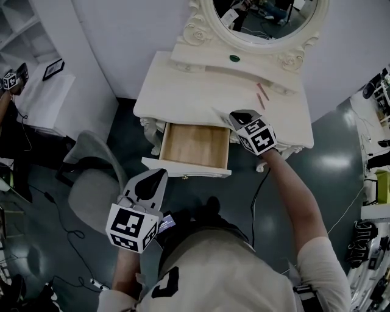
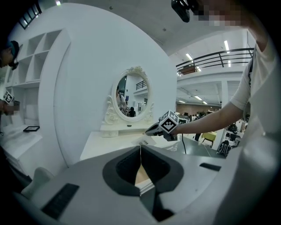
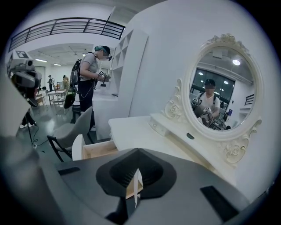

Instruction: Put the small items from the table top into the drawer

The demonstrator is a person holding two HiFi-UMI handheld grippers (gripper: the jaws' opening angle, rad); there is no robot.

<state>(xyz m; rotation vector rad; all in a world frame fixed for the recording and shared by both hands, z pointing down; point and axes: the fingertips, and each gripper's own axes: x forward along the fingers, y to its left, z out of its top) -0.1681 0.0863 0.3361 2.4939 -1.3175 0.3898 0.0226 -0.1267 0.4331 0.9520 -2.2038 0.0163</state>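
At the front right edge of the bench (image 1: 195,91), the right tool (image 1: 236,116) was clamped on a thin white card (image 3: 137,186), seen edge-on between its jaws. The card hung above the bench top, not yet over the drawer (image 1: 195,145). The drawer stood open just left of that tool, and its wooden floor looked bare.

The left tool (image 1: 157,177) hung low in front of the drawer, jaws pressed together with nothing between them.

Risks, as judged:
- The card was thin and pinched by one edge, so it could slip or twist out on the way across.
- Let go too high or too early, it could drift past the drawer front onto the floor.

Also present:
- Two pink sticks (image 1: 262,94) lay at the back right of the bench, well apart from the drawer, close under the raised shelf.
- A dark green oval (image 1: 234,58) sat on that shelf below the mirror (image 1: 262,15).
- A grey chair (image 1: 91,183) stood to the left, clear of the drawer.

Nothing visible blocked the way from the card to the drawer.
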